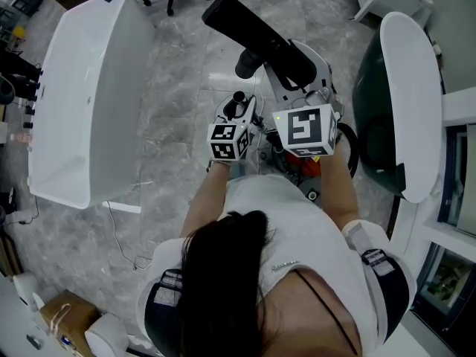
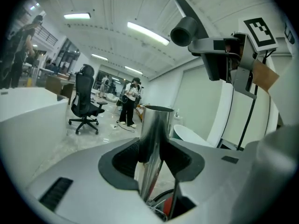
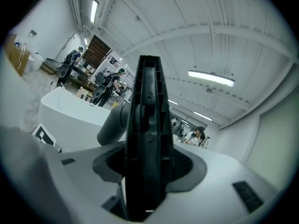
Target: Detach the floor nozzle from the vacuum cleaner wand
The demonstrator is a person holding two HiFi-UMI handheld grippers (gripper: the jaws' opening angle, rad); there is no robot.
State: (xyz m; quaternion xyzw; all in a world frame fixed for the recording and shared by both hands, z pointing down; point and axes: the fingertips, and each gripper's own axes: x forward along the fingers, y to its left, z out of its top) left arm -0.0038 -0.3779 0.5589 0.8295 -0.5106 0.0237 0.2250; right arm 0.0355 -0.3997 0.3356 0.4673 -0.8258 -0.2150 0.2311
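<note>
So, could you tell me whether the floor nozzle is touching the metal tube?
Apart. The left gripper view shows the tube ending in an open mouth, with the nozzle held clear above it.

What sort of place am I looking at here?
Probably an open indoor workspace or lab: an office chair on a stone-look floor, a white bathtub, and people standing farther back.

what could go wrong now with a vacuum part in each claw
The floor nozzle is pinched across its thin side in the right claw, with its long body sticking out, so it may twist or drop. The smooth, shiny wand may slide through the left claw.
</note>
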